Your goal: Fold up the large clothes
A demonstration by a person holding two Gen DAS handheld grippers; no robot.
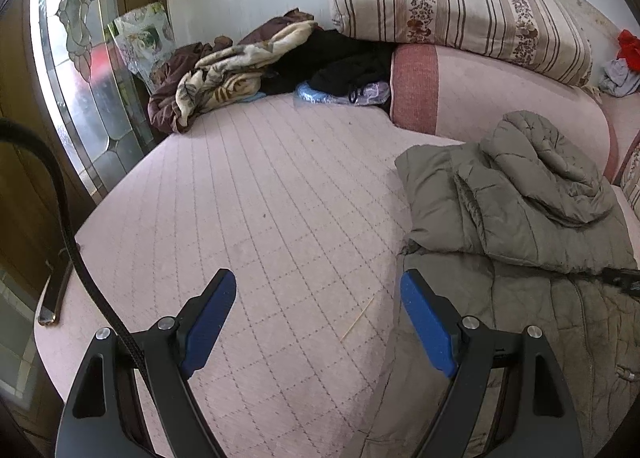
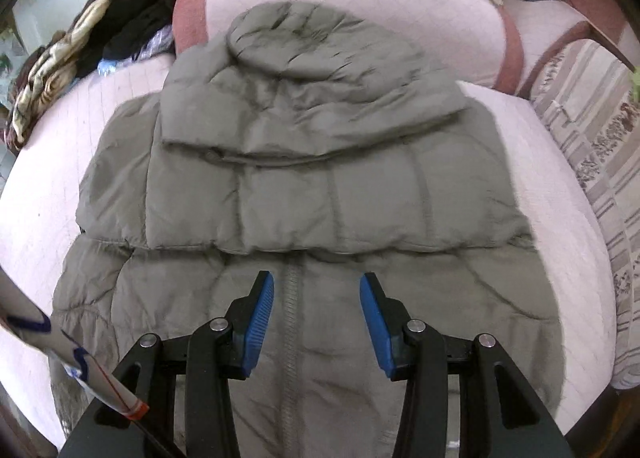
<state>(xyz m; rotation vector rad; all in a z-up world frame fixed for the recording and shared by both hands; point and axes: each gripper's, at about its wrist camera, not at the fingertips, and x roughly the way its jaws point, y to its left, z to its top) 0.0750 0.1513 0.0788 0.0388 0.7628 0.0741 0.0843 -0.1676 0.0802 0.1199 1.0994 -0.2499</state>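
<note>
An olive-grey padded hooded jacket (image 2: 312, 186) lies on the pink quilted bed (image 1: 256, 194). Its upper part with the hood (image 2: 320, 42) is folded down over the body, and the zipper (image 2: 292, 322) runs down the lower part. My right gripper (image 2: 317, 284) is open and empty, hovering above the zipper in the lower middle of the jacket. In the left wrist view the jacket (image 1: 516, 210) lies to the right. My left gripper (image 1: 318, 282) is open and empty above the bare bed, its right finger near the jacket's left edge.
A pile of brown and cream blankets (image 1: 224, 70) and black clothes (image 1: 340, 62) lies at the far left corner. A striped bolster (image 1: 460, 6) rests on a pink cushion (image 1: 500, 98) at the back. A glass door (image 1: 80, 70) stands left. A striped pillow (image 2: 592, 146) lies right.
</note>
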